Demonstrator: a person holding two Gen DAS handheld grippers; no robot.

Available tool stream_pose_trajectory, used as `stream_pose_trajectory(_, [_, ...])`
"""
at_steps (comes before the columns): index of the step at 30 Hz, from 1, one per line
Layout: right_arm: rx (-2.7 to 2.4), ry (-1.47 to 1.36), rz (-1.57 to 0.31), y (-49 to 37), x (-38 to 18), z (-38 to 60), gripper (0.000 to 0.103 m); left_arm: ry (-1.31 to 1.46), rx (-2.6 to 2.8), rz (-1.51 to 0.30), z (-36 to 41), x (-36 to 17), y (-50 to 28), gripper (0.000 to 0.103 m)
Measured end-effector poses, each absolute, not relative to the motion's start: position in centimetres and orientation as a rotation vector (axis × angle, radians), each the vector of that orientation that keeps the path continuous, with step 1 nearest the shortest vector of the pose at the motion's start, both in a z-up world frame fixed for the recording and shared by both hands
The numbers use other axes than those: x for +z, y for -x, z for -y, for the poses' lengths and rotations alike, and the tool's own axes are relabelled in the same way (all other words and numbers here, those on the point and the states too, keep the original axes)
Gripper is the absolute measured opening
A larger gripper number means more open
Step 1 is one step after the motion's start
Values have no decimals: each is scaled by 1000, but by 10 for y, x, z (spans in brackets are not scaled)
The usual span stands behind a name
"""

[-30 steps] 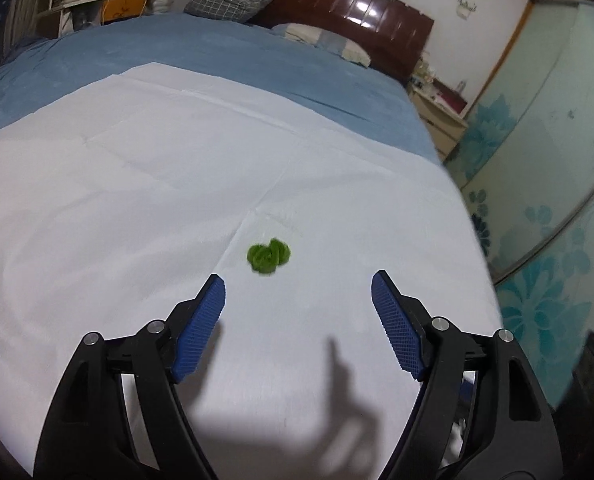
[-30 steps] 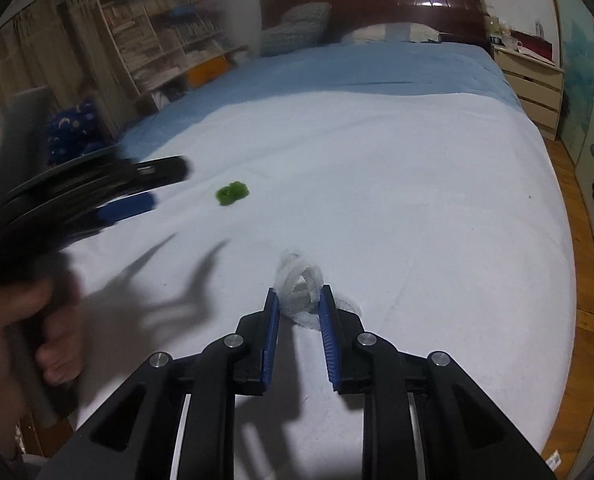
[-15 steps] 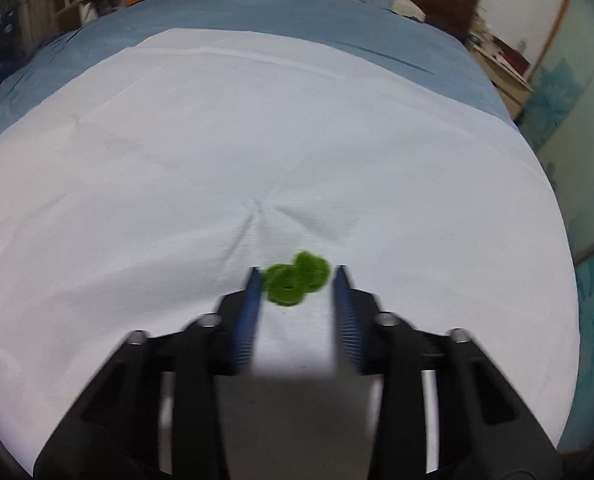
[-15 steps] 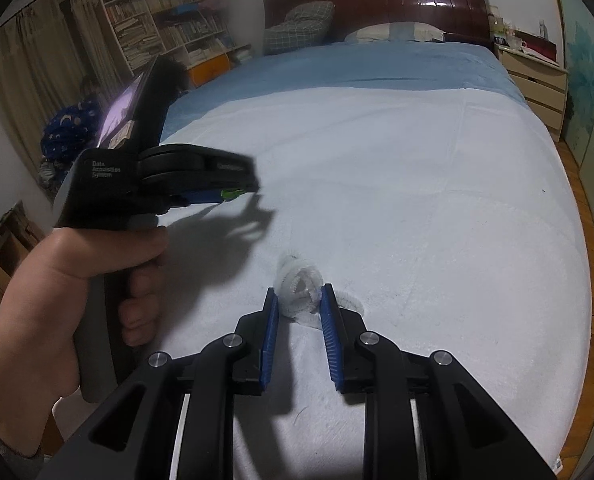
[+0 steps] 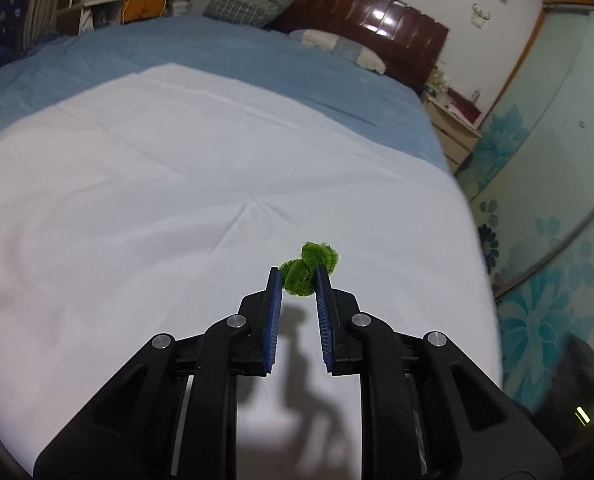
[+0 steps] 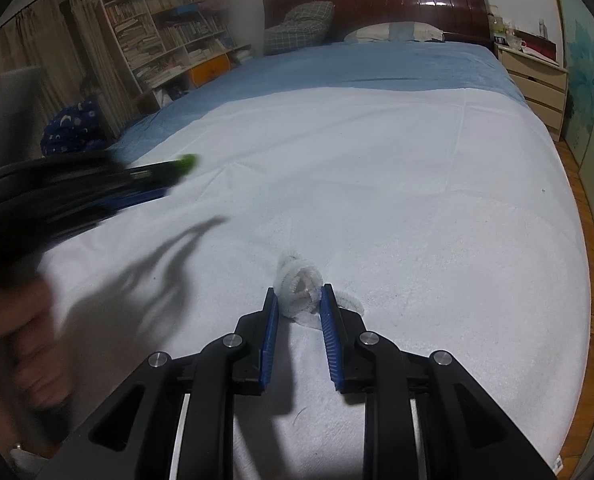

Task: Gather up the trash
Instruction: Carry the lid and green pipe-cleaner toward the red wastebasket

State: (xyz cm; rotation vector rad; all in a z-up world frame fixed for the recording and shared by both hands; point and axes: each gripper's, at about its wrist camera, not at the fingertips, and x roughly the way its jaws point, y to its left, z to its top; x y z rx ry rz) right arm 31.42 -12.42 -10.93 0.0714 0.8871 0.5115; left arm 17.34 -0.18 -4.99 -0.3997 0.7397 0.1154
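A crumpled green pipe cleaner [image 5: 311, 266] sits between the blue pads of my left gripper [image 5: 297, 276], whose jaws are closing on it; it hangs clear of the white sheet [image 5: 157, 200], casting a shadow below. In the right wrist view the same green pipe cleaner [image 6: 187, 161] shows as a blur at the tip of the left gripper [image 6: 165, 178], held by a person's hand [image 6: 21, 344]. My right gripper [image 6: 297, 296] is shut on a coiled white pipe cleaner [image 6: 297, 286] that rests on the sheet.
The white sheet covers the near part of a blue bed [image 5: 237, 60] with pillows [image 6: 299, 26] and a dark headboard [image 6: 377, 0]. Bookshelves [image 6: 165, 44] stand to the left, a nightstand [image 6: 537, 80] and flowered doors [image 5: 557, 200] to the right.
My left gripper swept in over the green pipe cleaner, shut its wide jaws on it and lifted it off the sheet. The right gripper kept still on the white coil.
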Motion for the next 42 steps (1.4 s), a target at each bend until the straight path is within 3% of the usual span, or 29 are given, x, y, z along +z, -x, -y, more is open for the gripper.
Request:
stream_pose_trajectory(6, [438,-105,-780,-294,-51,153,21,340,57,-663,60,18,-89,17])
stream_pose_trajectory(13, [491,-167,-539,-195,78,274,21,267,-66,-588,151,84,-60,17])
stream_pose_trajectory(20, [338,-156,-496,-75,107,446,21,166,-368,-568,305,122,-62,17])
stream_pose_trajectory(25, [107,-180,-637,-9,60,561,21,97,-572,-730,432,68,-71,17])
stream_pose_trajectory(29, [-68,-388,-867,19,-40,648,21,-5,-629,-970,522,-29,-83,17])
stream_pose_trajectory(34, [-151,-583,-1095,40,-145,686,21,-71,-563,-1263,553,-132,-91,17])
stream_pose_trajectory(39, [-152,-618,-1217,44,-209,673,21,-75,-549,-1378,556,-169,-89,17])
stream_pose_trajectory(42, [-151,-605,-1250,20,-221,663,21,-98,-509,-1446,560,-193,-86,17])
